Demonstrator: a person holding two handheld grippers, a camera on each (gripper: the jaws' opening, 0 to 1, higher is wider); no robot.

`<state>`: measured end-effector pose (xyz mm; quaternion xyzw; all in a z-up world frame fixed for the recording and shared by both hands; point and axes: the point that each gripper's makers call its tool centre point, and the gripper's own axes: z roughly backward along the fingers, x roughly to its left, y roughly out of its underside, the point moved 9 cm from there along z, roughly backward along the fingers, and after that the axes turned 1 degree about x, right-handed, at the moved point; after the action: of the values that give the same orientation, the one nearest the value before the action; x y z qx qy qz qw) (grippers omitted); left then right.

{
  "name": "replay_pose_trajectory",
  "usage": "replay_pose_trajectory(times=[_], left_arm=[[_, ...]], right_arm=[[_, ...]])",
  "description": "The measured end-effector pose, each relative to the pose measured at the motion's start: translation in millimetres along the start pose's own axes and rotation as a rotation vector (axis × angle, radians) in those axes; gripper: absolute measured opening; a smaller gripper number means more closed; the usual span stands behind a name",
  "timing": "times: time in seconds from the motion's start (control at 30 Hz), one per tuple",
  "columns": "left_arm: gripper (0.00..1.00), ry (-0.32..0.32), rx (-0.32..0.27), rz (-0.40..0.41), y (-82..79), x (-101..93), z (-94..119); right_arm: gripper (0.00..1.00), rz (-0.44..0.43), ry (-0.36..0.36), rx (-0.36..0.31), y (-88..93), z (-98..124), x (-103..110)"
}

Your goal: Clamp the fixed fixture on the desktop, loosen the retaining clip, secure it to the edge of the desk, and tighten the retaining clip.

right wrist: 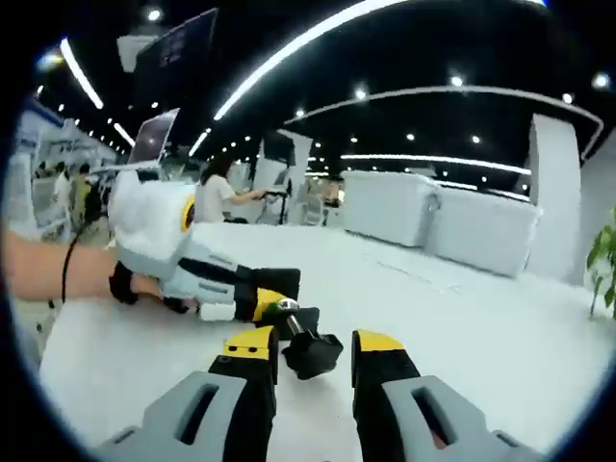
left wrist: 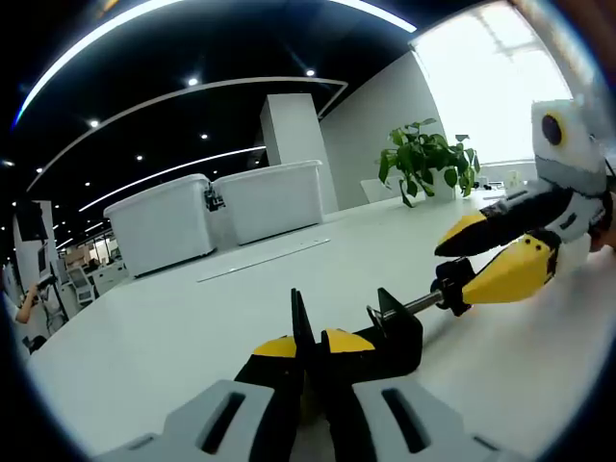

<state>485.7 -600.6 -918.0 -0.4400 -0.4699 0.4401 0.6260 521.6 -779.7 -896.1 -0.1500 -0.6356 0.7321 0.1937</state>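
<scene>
My left claw [left wrist: 306, 348] grips the black metal clamp [left wrist: 385, 332]; its screw handle [right wrist: 310, 353] points toward my right claw [right wrist: 308, 358] — open, jaws astride the knob.

White table [left wrist: 144, 337]; two white bins [left wrist: 164, 223]; potted plant [left wrist: 423, 159]; bright window [left wrist: 491, 87]; black ceiling [left wrist: 192, 48], strip lights, spotlights.

The clamp fixture [left wrist: 390, 332] is held between the left gripper [left wrist: 308, 348] jaws on the table [left wrist: 173, 327]; its screw knob [right wrist: 310, 354] is set between the right gripper [right wrist: 313, 358] jaws.
</scene>
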Motion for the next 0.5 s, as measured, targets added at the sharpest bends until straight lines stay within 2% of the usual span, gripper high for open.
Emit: replay_pose_trajectory(times=[0.07,0.13,0.4,0.5], left_arm=[[0.08,0.000,0.000,0.000,0.0,0.0,-0.1],[0.08,0.000,0.000,0.001,0.1,0.1,-0.3],[0.08,-0.001,0.000,0.000,0.4,0.6,-0.8],[0.08,-0.001,0.000,0.001,0.3,0.3,-0.2]], right_arm=[[0.29,-0.120,-0.010,-0.009,0.9,3.9,-6.2],[0.28,-0.173,-0.027,-0.021,3.1,2.7,-4.4],[0.25,-0.131,-0.019,0.015,8.3,4.6,9.4],[0.23,-0.146,-0.009,0.020,7.9,3.7,7.4]])
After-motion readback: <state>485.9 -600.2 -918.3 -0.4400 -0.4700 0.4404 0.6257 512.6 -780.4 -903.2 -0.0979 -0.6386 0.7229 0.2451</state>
